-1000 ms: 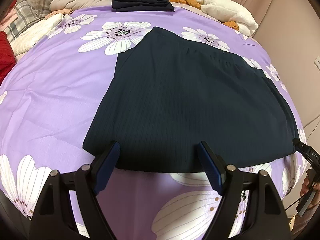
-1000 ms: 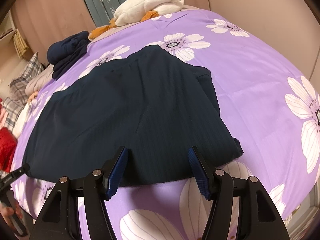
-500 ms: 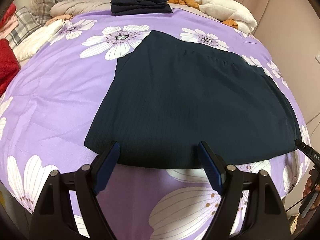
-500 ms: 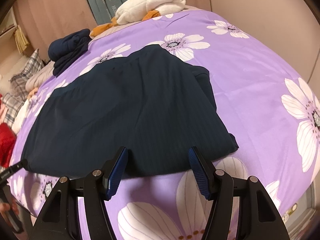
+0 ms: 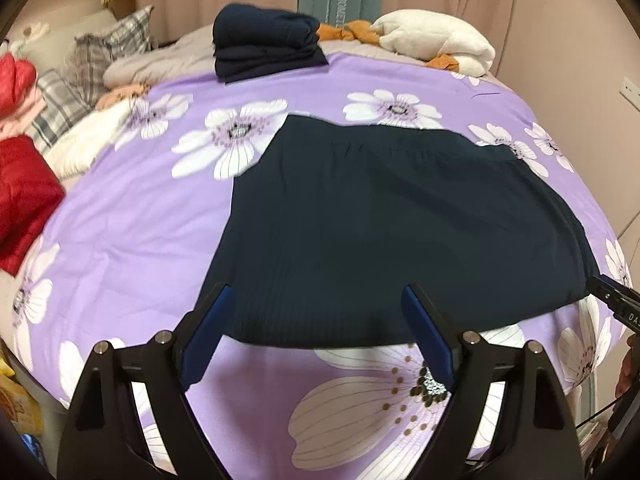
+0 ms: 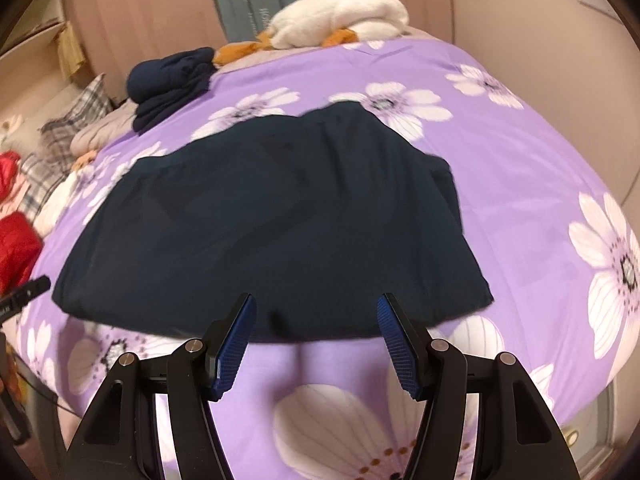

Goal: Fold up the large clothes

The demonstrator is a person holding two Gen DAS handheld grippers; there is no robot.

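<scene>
Dark navy garment (image 5: 384, 232) lies spread flat on the bed, on a purple bedspread (image 5: 132, 216) printed with large white flowers. Its fabric is finely ribbed, with a gathered band along the far edge. In the right wrist view the garment (image 6: 272, 220) shows its right side doubled over in layers, the folded edge running down toward the near right corner.

Left gripper (image 5: 316, 320) hovers at the near hem, fingers spread wide apart with nothing between them — the blue pads frame the hem edge and bare bedspread below it. Whether the tips touch the cloth cannot be told. Right gripper (image 6: 314, 330) stands the same way at the near hem further right, fingers wide apart and empty, the hem crossing the gap between them.

Each gripper shows at the edge of the other's view: the right one at the far right of the left wrist view, just beside the garment's near right corner; the left one at the far left of the right wrist view, beside the near left corner.

At the head of the bed — a stack of folded navy clothes (image 5: 264, 46), a white fluffy bundle (image 5: 436, 38) with orange cloth (image 5: 344, 32) beside it, plaid fabric (image 5: 80, 76) and a red item (image 5: 24, 196) to the left
</scene>
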